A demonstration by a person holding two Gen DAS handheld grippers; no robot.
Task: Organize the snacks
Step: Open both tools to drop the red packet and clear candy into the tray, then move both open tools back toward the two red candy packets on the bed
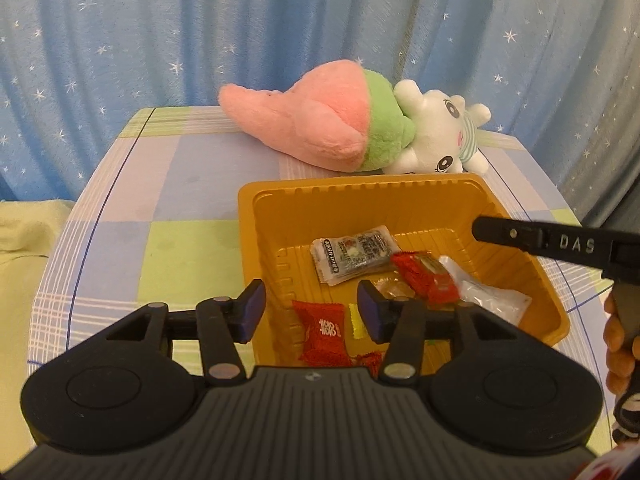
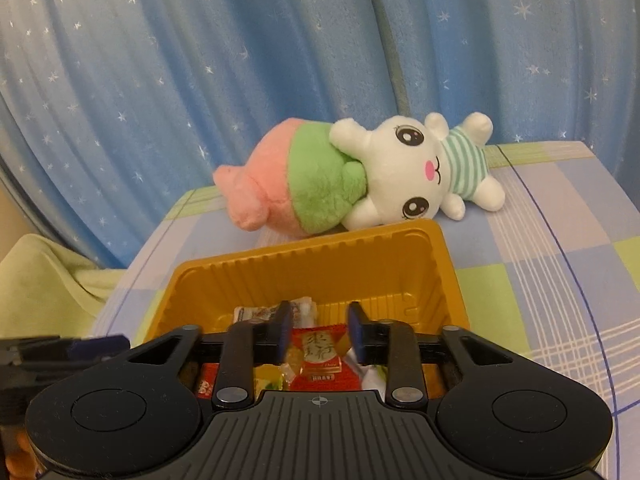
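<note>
An orange plastic tray [image 1: 400,192] stands on the checked table and holds several snack packets. Among them are a grey printed packet [image 1: 352,256], a red packet [image 1: 426,280], a clear white packet [image 1: 492,300] and a second red packet [image 1: 322,334]. My left gripper [image 1: 312,308] hangs open over the tray's near left corner, above that second red packet, with nothing between its pads. In the right wrist view my right gripper [image 2: 318,328] is open over the tray [image 2: 320,244]. A red packet [image 2: 320,360] lies in the tray below its gap, free of the pads. One right finger [image 1: 540,242] reaches in over the tray's right rim.
A pink and green plush [image 1: 320,120] and a white plush rabbit [image 2: 416,168] lie just behind the tray. A blue starred curtain [image 1: 280,20] hangs at the back. Yellow-green cloth [image 1: 20,248] lies left of the table. A hand [image 1: 620,340] is at the right edge.
</note>
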